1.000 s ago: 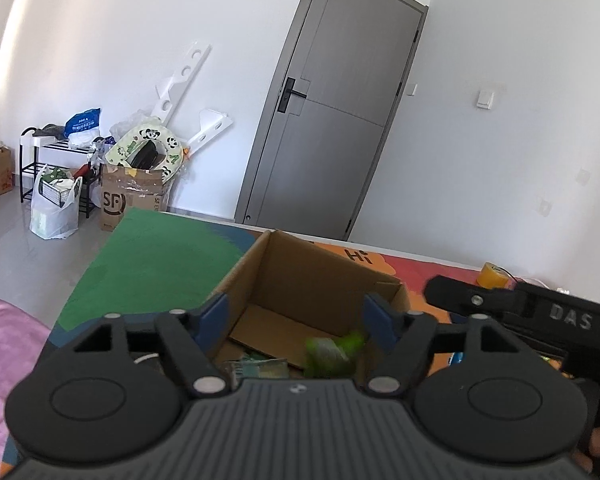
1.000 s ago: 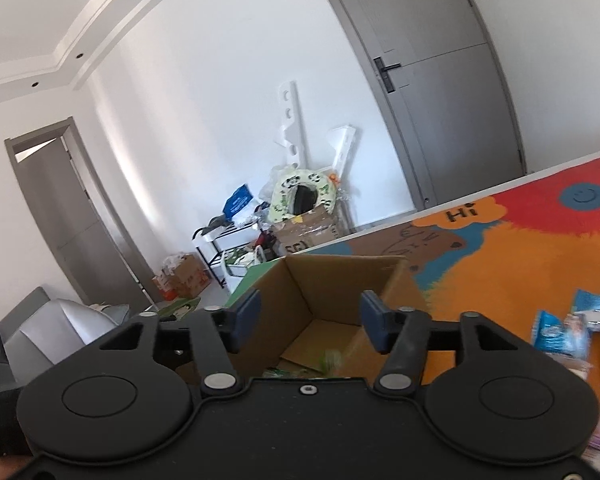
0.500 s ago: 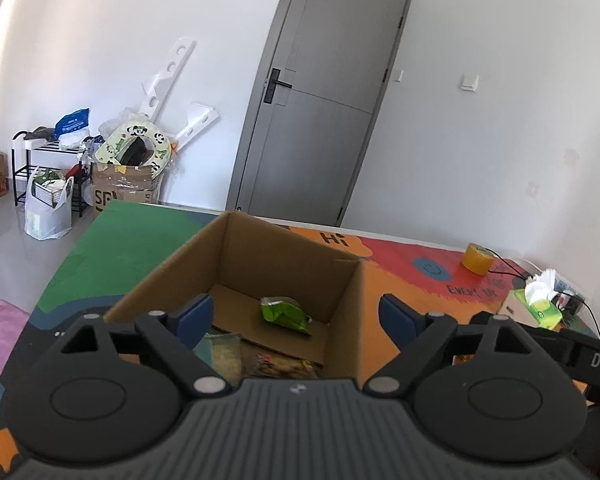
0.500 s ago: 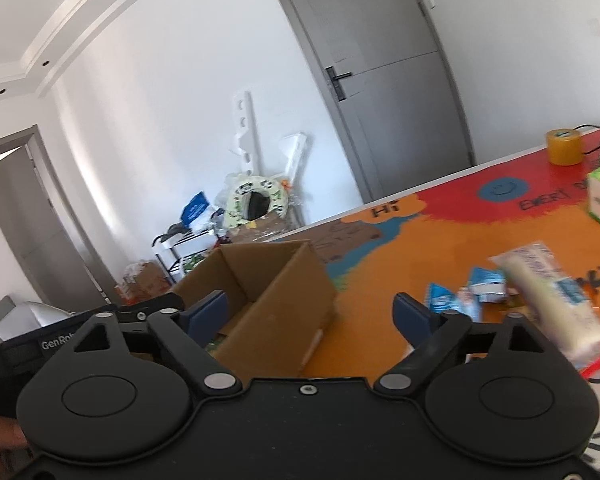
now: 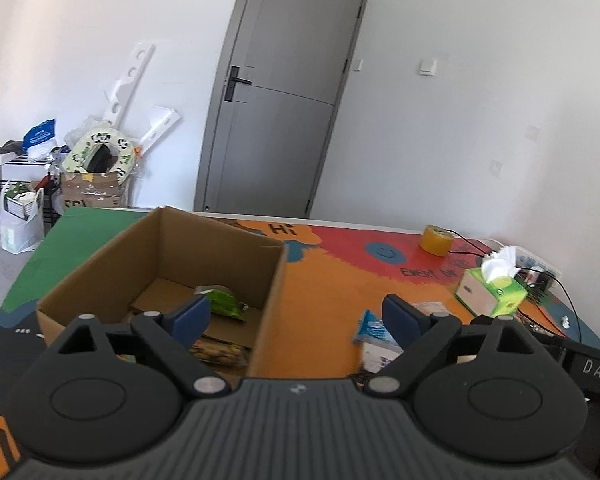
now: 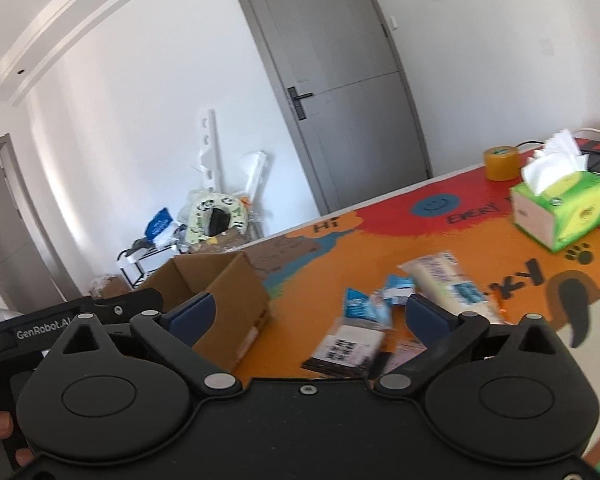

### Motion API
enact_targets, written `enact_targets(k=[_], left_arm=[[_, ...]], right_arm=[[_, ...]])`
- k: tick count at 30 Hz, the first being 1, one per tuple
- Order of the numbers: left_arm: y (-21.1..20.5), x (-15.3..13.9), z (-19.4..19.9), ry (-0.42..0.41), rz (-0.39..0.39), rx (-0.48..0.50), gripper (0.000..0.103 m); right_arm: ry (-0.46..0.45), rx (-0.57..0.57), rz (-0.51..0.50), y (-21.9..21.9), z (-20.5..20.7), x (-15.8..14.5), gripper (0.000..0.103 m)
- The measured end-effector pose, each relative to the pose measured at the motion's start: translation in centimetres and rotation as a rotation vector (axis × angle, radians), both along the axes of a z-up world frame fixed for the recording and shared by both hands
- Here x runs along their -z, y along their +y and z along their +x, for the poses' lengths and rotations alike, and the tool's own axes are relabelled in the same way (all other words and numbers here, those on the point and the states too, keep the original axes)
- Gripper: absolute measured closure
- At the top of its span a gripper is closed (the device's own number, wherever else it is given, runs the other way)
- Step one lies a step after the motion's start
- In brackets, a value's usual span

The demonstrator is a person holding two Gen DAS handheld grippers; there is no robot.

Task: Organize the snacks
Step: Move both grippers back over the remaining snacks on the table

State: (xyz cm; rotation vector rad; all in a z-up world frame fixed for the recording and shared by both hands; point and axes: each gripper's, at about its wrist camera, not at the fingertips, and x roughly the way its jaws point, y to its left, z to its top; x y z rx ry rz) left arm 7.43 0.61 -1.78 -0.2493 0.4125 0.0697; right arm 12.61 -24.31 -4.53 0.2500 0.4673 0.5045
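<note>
The cardboard box (image 5: 160, 280) sits open-topped on the colourful mat (image 5: 332, 280), at about nine o'clock from the loose pile of snacks. Inside it a green snack packet (image 5: 224, 302) lies crumpled on the floor flap, and a yellowish printed packet (image 5: 220, 352) lies nearer the front wall. Out on the mat, at three o'clock from the box, the remaining snacks lie together: a light blue packet (image 6: 362, 308), a smaller blue-and-white packet (image 6: 398, 290) just beside it, a long pale cream packet (image 6: 448, 284) with a blue label, and a flat dark packet (image 6: 348, 350) with a white label that looks like a barcode or code patch, too blurred to read.

The left gripper (image 5: 296, 318) hangs above the right front corner of the box with its jaws spread wide, empty and touching nothing. The right gripper (image 6: 310, 318) is likewise spread wide and empty, hovering over the snack pile, the dark packet showing between its blue pads (image 6: 428, 318).

Readable writing: "Hi" (image 5: 282, 230) on the mat beyond the box, "GenRobot.AI" on the left gripper's side as seen by the right wrist camera, and "DAS" on the right gripper's body at the edge of the left wrist view. A green tissue box (image 6: 560, 212) and a roll of yellow tape (image 6: 502, 162) stand at about one o'clock from the snacks.
</note>
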Motion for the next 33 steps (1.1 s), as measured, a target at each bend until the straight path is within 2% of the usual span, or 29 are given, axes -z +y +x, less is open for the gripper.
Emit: enact_targets(k=[19, 33], left_arm=[[-4.5, 1.4, 1.2, 0.047, 0.011, 0.105, 0.011], [-7.1, 3.8, 3.4, 0.102, 0.019, 0.176, 0.011]], right_arm=[[0.015, 0.121, -0.022, -6.5, -0.7, 1.0, 0.0], [0.069, 0.157, -0.026, -9.3, 0.8, 3.9, 0.0]])
